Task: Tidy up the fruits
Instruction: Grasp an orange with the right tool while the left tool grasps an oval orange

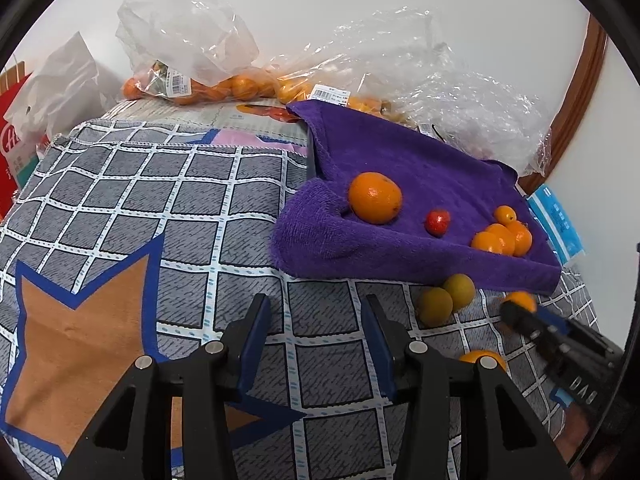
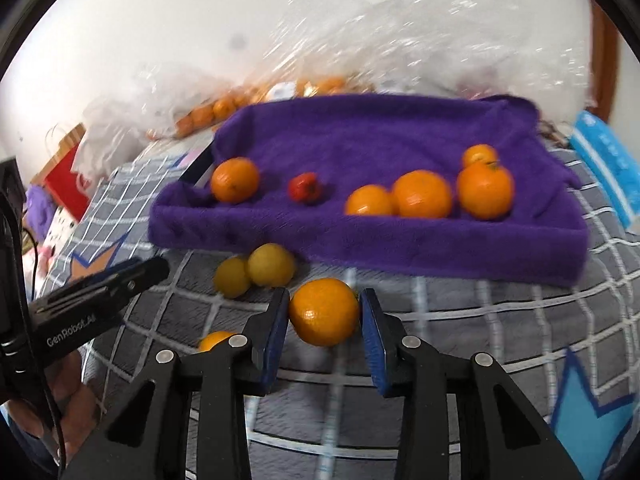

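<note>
The right gripper [image 2: 324, 312] is seen with an orange [image 2: 324, 311] lodged between its two blue pads; the left pad touches the fruit's side, and whether the right pad presses cannot be told, a thin gap seeming to remain there. The fruit is round, so no long axis has to be matched. From this gripper the purple towel-lined tray [image 2: 400, 248] lies straight ahead, just beyond the fruit, its near wall rising between the orange and the tray's floor; a lift over that wall is judged to be what the coming move turns on. The right hand is the nearer one to both fruit and tray.

The left gripper [image 1: 316, 340] is held spread and empty over the checked cloth [image 1: 160, 208], well left of the fruit.

Inside the tray are found one orange at the left [image 2: 235, 179], a small red fruit [image 2: 305, 187], and a cluster of four oranges at the right [image 2: 420, 194]. Outside it, two yellowish fruits [image 2: 256, 270] lie against the near wall, and another orange [image 2: 216, 340] lies nearer, half hidden by the gripper. Bagged fruit [image 1: 208, 88] is stacked at the far edge.
</note>
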Available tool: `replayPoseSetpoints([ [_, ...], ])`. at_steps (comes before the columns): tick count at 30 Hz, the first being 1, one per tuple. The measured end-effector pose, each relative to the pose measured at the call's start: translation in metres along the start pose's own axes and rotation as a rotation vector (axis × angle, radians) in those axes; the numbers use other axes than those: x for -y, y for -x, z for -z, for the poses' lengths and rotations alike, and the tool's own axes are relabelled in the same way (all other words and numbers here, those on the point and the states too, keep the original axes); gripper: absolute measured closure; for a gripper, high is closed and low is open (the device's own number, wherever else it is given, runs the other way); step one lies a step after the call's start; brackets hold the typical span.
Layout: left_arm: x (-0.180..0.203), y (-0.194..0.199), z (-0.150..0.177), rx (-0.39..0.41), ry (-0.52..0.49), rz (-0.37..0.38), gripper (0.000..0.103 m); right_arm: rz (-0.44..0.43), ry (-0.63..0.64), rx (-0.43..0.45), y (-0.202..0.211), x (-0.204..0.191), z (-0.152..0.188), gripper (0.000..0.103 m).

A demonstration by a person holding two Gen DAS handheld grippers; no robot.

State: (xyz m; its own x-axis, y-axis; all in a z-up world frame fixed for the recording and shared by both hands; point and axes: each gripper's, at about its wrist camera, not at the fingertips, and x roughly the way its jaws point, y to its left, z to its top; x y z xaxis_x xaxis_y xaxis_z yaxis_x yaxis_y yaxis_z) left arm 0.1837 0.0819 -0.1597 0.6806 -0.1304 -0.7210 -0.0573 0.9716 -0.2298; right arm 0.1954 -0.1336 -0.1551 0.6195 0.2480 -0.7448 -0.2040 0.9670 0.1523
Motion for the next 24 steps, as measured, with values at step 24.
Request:
replayPoseSetpoints([
  [24, 0.008, -0.003, 0.001, -0.034, -0.059, 0.072, 0.048, 0.14, 0.012, 0.06, 0.018, 0.039, 0.013, 0.067],
])
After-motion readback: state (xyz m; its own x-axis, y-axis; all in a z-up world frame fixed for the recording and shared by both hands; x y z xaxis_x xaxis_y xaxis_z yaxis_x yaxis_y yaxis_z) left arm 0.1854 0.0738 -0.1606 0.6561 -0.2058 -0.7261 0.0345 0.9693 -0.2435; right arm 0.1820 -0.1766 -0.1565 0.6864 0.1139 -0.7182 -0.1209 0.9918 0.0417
